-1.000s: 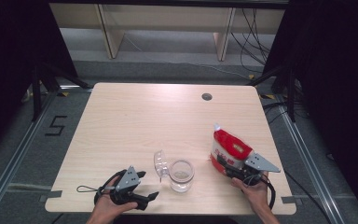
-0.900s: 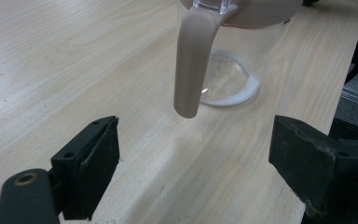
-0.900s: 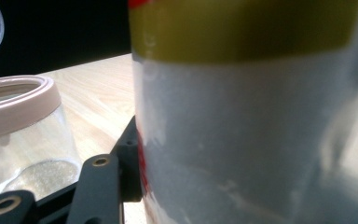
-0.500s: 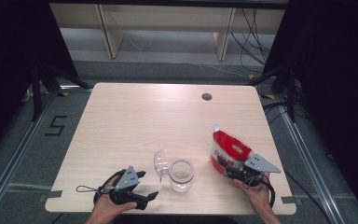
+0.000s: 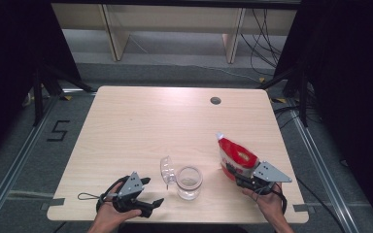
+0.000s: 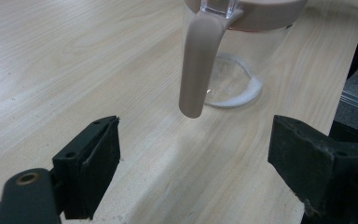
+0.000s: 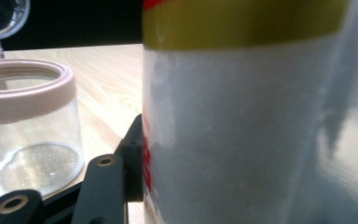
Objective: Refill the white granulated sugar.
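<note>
The right gripper [image 5: 234, 174] clamps the upright red refill pouch [image 5: 235, 156] just right of the open glass jar [image 5: 189, 182], while the left gripper [image 5: 151, 191], jaws spread and empty, faces the jar's handle [image 6: 198, 60].

1. In my right gripper view the pouch [image 7: 256, 116] runs off the top, right and bottom edges, and it hides my far jaw.
2. In my left gripper view the jar [image 6: 242, 46] is cut off at the top edge.
3. From the high view, the pouch print looks too small to read.
</note>
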`<state>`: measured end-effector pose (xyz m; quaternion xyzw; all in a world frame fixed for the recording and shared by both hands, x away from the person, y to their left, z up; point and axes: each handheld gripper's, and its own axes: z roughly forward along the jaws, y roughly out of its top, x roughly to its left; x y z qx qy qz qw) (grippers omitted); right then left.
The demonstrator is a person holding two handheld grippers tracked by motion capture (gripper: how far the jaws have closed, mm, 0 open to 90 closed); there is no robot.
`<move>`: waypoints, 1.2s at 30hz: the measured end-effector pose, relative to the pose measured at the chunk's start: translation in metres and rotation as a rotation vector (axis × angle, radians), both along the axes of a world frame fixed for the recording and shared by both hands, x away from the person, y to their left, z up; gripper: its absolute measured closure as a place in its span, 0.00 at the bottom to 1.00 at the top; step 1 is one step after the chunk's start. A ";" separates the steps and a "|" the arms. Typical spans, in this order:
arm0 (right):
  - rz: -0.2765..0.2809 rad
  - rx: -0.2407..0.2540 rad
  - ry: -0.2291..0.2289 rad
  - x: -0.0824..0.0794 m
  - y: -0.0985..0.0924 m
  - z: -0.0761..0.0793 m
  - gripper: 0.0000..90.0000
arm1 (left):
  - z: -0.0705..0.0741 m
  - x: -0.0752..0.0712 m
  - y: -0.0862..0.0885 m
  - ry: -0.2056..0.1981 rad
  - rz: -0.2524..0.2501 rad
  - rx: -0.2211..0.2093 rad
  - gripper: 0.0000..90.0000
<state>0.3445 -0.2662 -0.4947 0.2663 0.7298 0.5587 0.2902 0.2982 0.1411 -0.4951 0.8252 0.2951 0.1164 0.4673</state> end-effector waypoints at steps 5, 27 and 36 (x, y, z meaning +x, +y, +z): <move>0.016 -0.044 -0.050 -0.006 0.001 0.006 0.55 | 0.000 0.000 0.000 -0.003 0.001 0.005 0.18; 0.095 -0.338 -0.230 -0.032 0.020 0.025 0.56 | 0.000 0.001 0.002 -0.009 -0.003 0.039 0.18; 0.109 -0.509 -0.325 -0.038 0.022 0.030 0.56 | 0.000 0.002 0.002 -0.013 -0.007 0.033 0.18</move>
